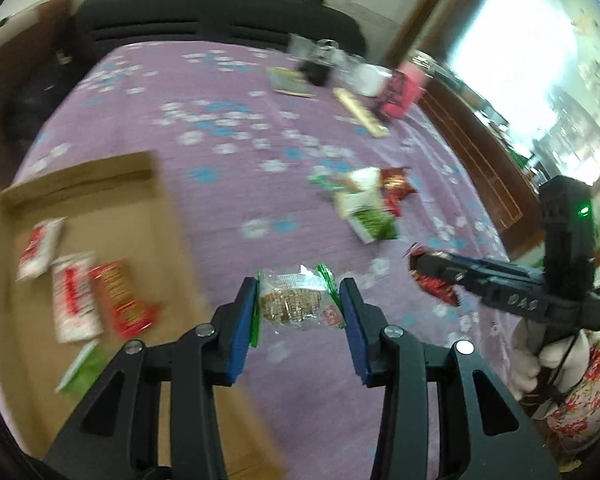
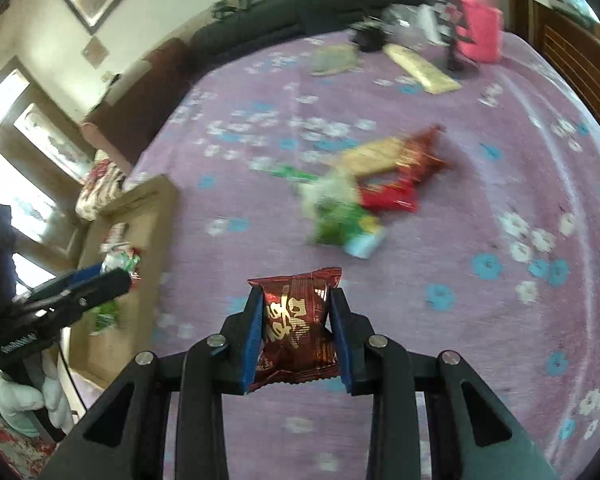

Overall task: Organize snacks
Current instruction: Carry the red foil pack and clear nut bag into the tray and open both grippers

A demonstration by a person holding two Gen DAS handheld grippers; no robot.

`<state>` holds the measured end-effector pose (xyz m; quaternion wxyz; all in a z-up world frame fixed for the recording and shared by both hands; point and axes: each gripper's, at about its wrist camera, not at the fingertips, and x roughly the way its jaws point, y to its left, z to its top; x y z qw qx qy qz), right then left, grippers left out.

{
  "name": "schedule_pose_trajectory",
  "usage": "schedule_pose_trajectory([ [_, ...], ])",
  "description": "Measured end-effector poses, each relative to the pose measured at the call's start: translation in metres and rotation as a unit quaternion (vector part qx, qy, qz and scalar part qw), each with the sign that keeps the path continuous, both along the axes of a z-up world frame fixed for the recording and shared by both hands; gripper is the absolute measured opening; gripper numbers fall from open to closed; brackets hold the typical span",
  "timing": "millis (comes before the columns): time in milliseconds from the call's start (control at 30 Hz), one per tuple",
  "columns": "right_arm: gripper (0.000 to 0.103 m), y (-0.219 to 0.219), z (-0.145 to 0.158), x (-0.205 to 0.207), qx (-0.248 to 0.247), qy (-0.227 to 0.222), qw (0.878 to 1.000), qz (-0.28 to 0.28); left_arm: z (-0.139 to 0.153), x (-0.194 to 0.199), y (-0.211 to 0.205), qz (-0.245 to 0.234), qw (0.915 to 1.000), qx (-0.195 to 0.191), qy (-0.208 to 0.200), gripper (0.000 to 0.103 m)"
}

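— Both pairs of jaws loaded: left gripper (image 1: pixel 298 304) closed on a clear cracker packet (image 1: pixel 294 300), pads pressing its green crimped ends; right gripper (image 2: pixel 296 334) clamped across the middle of a dark red snack pouch (image 2: pixel 296 328)

— And held where?

— Both up off the purple flowered cloth (image 1: pixel 228 92). Cracker packet just at the right edge of the cardboard box (image 1: pixel 100 196); red pouch well to the right of it, between box and the loose pile of snacks (image 2: pixel 360 184)

— Box contents?

— Two white-and-red packets (image 1: pixel 56 276), one red-and-gold bar (image 1: pixel 122 300), something green near the front. Blurred, so no finer than that

— Handling?

— Light, by the look. Film wrappers, probably slick, and crinkly enough to slide under a weak pinch. Crackers likely brittle, so a gentle squeeze, best kept on the sealed ends rather than the body. Red pouch looks puffed and soft; mid-body hold seems fine, though a harder squeeze could crush what's inside or pop the seam

— Next?

— Probably over the box and down low before letting go; a drop from height risks broken crackers. Pile on the cloth not yet sorted. Clutter at the far end too smeared to name
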<state>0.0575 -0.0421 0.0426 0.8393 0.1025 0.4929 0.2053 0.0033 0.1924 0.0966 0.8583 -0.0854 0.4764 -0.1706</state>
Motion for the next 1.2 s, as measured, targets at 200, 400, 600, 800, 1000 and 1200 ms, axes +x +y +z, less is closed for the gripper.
schedule_pose_trajectory([
  [200, 0.031, 0.079, 0.011, -0.004, 0.015, -0.008, 0.998, 0.068, -0.008, -0.032, 0.078, 0.078, 0.9968, 0.012, 0.016, 0.043],
  [400, 0.031, 0.154, 0.001, -0.015, 0.014, 0.006, 0.991, 0.135, -0.03, -0.051, 0.124, 0.124, 0.9909, 0.028, 0.043, 0.044],
  [600, 0.031, 0.211, -0.014, -0.025, -0.009, 0.016, 0.983, 0.18, -0.046, -0.049, 0.14, 0.128, 0.9887, 0.053, 0.056, 0.047],
  [800, 0.031, 0.239, -0.027, -0.026, -0.036, 0.018, 0.982, 0.186, -0.048, -0.051, 0.15, 0.123, 0.9892, 0.054, 0.057, 0.05],
  [1000, 0.035, 0.248, -0.027, -0.027, -0.058, 0.007, 0.982, 0.182, -0.032, -0.054, 0.152, 0.114, 0.9919, 0.038, 0.042, 0.063],
  [1200, 0.035, 0.231, -0.014, -0.031, -0.052, 0.001, 0.986, 0.161, -0.011, -0.054, 0.153, 0.127, 0.9914, -0.023, 0.021, 0.076],
])
